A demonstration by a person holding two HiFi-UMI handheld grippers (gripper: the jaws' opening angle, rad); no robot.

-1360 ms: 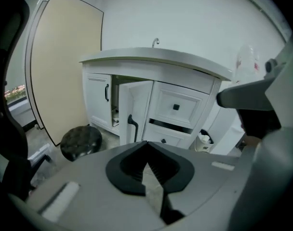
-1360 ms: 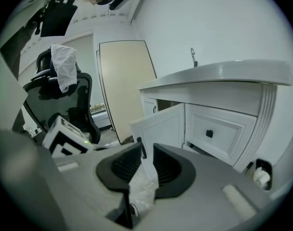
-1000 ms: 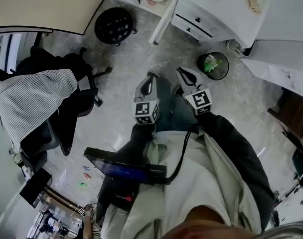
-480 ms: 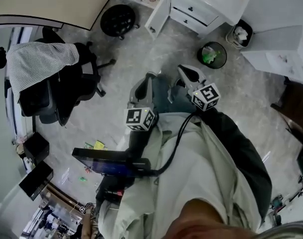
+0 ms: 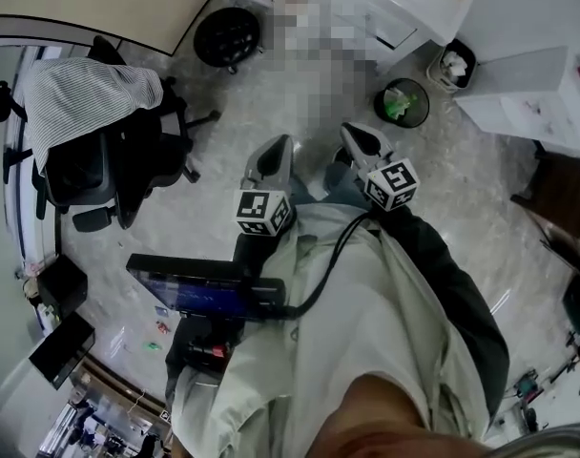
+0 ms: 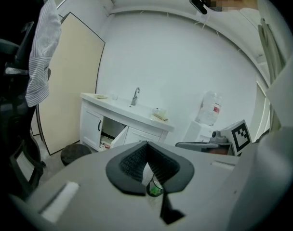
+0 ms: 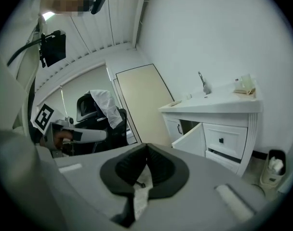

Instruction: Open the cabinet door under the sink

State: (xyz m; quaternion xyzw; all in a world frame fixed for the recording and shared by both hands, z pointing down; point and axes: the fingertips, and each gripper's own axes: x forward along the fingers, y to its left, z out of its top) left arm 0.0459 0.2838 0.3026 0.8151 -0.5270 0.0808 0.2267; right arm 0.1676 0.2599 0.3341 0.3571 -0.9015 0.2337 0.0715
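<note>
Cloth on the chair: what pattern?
Cloth: light with fine dark stripes; clearest in the head view.

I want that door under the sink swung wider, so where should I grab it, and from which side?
Probably best to take the open door by its free upright edge, the one away from the drawer, coming from the front. It stands swung out, so that thin edge fits between the jaws; no handle shows on it.

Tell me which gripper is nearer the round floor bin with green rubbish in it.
Right. In the head view the right gripper sits just below and left of the bin. The left gripper is further left, on the far side of the right one.
</note>
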